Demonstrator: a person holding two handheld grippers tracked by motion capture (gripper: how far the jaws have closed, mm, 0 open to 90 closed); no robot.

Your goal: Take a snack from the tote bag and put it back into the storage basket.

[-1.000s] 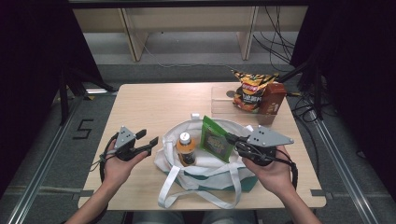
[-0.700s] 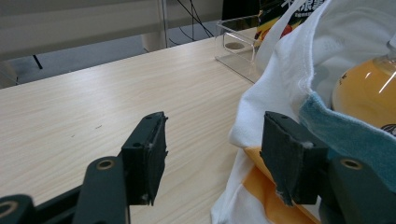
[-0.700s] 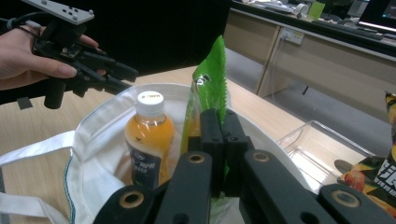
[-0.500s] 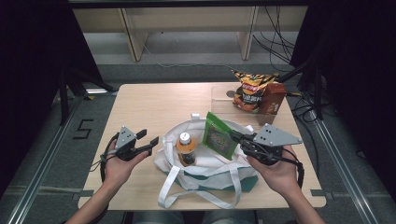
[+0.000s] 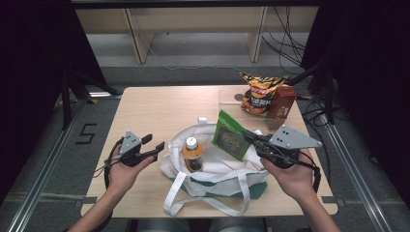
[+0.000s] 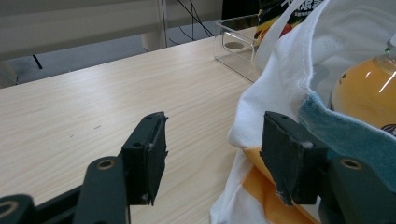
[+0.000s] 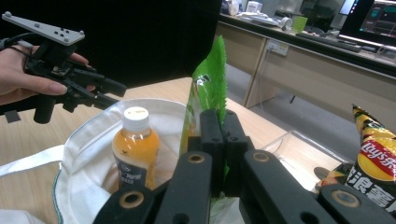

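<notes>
In the high view, the right gripper (image 5: 251, 138) clamps the green packet (image 5: 231, 136) above the white bag (image 5: 217, 169). It has lifted and tilted more than before. The orange bottle (image 5: 192, 153) stands inside, with the chips bag (image 5: 258, 94) far right. In the left gripper view, the left gripper (image 6: 212, 154) is open at the bag's edge. In the right gripper view, the jaws pinch the packet beside the bottle.

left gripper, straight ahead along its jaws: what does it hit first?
Most likely the white tote bag. The left gripper stands open, its right jaw already beside the bag's rim, the orange drink bottle just behind. Toward its left jaw lies bare table; depth is uncertain.
</notes>
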